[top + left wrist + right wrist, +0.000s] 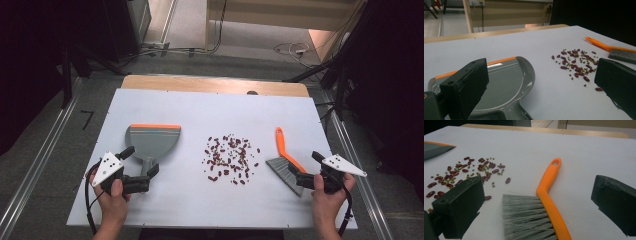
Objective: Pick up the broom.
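At the near left, the left gripper (141, 166) hovers with jaws released around the handle of the grey dustpan (151, 142). At the near right, the right gripper (304, 167) is spread wide over the orange-handled brush (286, 161). Farther in, between them, lie scattered beans (230, 158).

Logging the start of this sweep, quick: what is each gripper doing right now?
Left gripper: open, jaws either side of the dustpan handle, holding nothing.
Right gripper: open, jaws astride the brush, not gripping it.
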The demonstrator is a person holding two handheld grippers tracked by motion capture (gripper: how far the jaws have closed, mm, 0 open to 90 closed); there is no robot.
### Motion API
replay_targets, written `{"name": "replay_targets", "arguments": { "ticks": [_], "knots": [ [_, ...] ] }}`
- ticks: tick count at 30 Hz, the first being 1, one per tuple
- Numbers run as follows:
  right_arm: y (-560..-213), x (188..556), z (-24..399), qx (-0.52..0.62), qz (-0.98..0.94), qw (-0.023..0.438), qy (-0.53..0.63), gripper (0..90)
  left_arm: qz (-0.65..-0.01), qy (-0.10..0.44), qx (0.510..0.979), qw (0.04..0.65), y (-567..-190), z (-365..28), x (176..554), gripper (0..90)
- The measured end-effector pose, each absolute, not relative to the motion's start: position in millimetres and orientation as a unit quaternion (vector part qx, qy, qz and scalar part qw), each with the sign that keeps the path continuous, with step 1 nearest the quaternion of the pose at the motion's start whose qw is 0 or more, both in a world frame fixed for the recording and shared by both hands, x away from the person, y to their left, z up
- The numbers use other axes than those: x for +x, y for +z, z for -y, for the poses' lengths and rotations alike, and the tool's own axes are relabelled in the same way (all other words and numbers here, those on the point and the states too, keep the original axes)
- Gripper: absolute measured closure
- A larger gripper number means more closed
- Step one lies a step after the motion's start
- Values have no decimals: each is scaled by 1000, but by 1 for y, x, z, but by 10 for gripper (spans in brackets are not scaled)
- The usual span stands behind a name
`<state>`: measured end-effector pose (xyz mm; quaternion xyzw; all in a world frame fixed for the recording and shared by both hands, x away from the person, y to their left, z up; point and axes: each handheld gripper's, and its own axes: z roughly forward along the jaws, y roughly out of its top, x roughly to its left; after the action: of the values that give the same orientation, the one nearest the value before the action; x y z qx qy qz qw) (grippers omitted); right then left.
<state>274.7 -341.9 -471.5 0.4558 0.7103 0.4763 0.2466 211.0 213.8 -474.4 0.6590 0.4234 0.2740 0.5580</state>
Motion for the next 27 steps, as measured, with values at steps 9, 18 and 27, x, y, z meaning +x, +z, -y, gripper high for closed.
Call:
{"name": "replay_targets", "arguments": {
  "ticks": [9,18,27],
  "knots": [
    [-462,278,341,453,-707,249,483,0,-426,274,660,555,-475,-211,210,0],
    [-441,287,339,450,-703,255,489,0,-425,278,662,551,-474,-209,210,0],
    [-411,308,323,426,-728,263,469,0,-421,277,668,548,-474,-205,212,0]
  ]
}}
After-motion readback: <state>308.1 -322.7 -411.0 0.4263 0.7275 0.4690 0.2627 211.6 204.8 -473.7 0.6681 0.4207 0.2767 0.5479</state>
